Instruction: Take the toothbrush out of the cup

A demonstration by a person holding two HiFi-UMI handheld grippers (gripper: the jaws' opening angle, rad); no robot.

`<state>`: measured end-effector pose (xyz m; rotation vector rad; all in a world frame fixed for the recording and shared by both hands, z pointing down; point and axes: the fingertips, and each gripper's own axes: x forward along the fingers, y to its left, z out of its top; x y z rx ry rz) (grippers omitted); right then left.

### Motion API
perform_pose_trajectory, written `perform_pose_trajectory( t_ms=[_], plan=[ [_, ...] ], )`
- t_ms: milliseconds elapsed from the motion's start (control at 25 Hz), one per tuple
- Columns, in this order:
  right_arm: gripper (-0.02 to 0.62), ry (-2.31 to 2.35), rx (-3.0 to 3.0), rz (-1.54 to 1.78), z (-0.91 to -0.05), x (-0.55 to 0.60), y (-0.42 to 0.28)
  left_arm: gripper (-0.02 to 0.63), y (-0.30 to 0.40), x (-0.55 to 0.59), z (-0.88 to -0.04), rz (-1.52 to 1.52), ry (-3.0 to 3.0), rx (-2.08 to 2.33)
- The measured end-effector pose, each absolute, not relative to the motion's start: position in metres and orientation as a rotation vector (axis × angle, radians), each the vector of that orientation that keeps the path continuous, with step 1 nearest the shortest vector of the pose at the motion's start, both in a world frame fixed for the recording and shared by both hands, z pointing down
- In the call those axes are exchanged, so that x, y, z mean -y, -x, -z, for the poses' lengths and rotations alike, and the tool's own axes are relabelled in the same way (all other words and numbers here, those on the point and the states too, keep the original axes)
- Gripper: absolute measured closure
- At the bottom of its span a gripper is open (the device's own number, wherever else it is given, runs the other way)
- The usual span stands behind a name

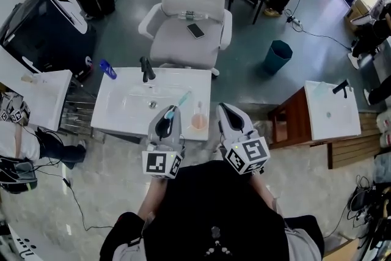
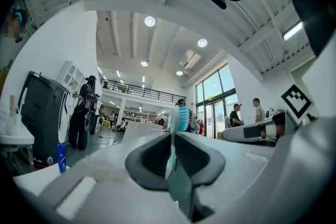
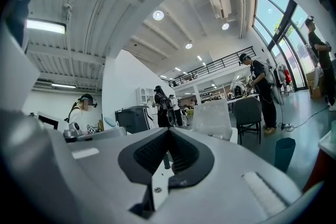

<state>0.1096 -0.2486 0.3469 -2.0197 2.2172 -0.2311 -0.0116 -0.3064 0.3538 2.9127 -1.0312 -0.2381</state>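
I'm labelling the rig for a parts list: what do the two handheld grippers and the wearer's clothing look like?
The left gripper and right gripper share smooth pale-grey tapering shells. Each carries a cube of black-and-white square markers at its rear, and black ribbed pads in a rounded dark collar. The person wears a black top.

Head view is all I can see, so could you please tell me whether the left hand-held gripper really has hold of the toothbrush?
Observer: Yes. In the left gripper view, the left hand-held gripper is shut on the toothbrush, with its pads pressing the handle from both sides.
Operator: Thank you. Which end sticks out past the jaws?
Observer: The bristle head, with blue and white bristles, rises just beyond the tips.
Operator: And the right hand-held gripper, please?
Observer: In its own view, the right hand-held gripper has its jaws drawn together with nothing held between them.
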Motion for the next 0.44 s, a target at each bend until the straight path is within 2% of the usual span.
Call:
perform_pose_trajectory(
  t_ms=[440],
  plan=[
    [0.595, 2.001, -2.242, 0.236, -0.3485, 0.2565, -0.1007, 0.580, 0.0175, 0.3090, -0.3552, 0.240, -2.906, 1.038]
  ],
)
